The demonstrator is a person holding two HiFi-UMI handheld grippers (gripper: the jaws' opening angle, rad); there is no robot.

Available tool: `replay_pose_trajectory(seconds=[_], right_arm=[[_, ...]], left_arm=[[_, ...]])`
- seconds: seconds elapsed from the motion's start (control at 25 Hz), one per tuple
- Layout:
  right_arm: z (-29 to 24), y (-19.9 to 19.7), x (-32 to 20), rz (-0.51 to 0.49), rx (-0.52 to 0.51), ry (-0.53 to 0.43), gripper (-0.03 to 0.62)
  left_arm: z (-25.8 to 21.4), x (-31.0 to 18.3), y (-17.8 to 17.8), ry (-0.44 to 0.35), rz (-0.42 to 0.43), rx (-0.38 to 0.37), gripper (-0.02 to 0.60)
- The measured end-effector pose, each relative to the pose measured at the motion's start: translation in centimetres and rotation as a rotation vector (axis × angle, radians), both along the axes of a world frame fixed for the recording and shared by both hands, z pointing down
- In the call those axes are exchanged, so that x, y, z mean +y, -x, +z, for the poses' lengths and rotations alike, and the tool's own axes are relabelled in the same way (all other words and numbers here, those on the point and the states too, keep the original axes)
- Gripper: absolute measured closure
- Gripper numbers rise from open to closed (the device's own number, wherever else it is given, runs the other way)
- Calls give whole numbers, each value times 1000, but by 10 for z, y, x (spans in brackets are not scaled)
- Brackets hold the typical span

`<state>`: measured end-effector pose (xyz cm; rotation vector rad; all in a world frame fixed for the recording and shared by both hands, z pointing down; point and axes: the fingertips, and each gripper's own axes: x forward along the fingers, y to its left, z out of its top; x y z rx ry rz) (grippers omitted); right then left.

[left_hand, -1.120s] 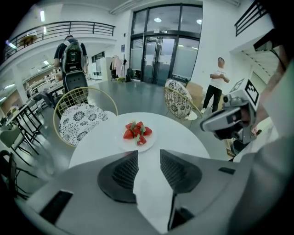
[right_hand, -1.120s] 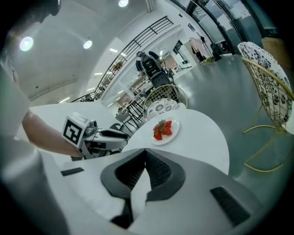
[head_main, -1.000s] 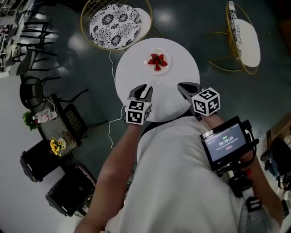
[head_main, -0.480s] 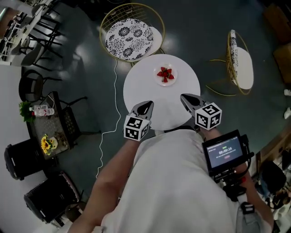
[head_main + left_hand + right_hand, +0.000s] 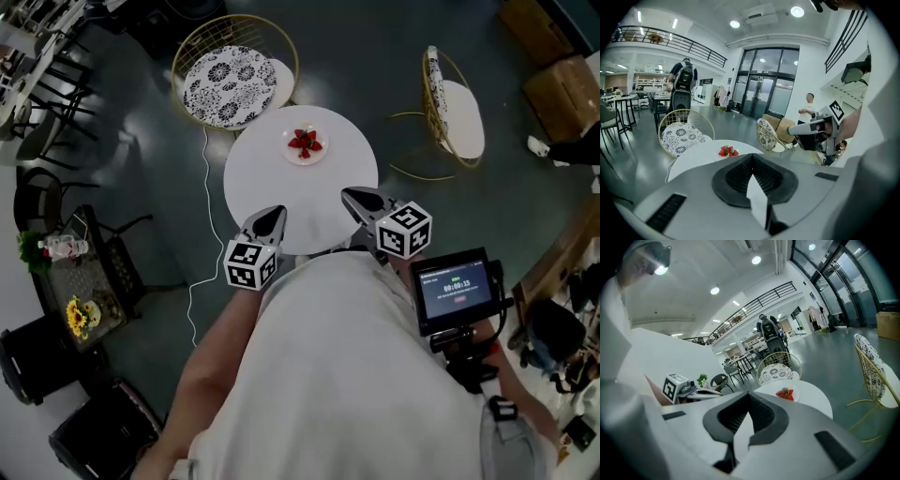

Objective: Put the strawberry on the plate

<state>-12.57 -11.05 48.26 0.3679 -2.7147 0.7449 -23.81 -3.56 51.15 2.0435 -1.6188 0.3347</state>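
Head view, looking steeply down. Round white tabletop (image 5: 309,208), dark floor all round.

Strawberries (image 5: 304,142): a small red cluster lying on the white plate (image 5: 292,157). The plate sits on the far half of the tabletop, close to the far edge. Nothing touches the fruit or the plate.

Left gripper (image 5: 274,214): over the near left edge of the tabletop, pointing toward the plate, well apart from it. Its own view shows the fingers pressed together with nothing between them; the strawberries show beyond them, a good way off.

Right gripper (image 5: 352,195): over the near right edge of the tabletop, angled in toward the plate and also well apart from it. Its own view shows the fingers shut and empty, plate and fruit far ahead.

The two grippers stand level with each other, a bare stretch of tabletop between them. Neither is in contact with the tabletop, as far as the views show.

Surroundings:
- gold wire chair with a black-and-white patterned cushion (image 5: 230,73), just beyond the tabletop, at the far left
- second gold wire chair (image 5: 452,105) to the right, apart from the tabletop
- white cable (image 5: 200,239) running across the floor at the left
- small lit display (image 5: 455,289) mounted by the person's right forearm
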Motion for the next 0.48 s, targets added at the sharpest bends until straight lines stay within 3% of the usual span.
replay_pose_trajectory(seconds=[0.48], right_arm=[[12, -17, -1, 16, 16, 7, 586]], left_arm=[[13, -5, -12, 11, 14, -9, 574]])
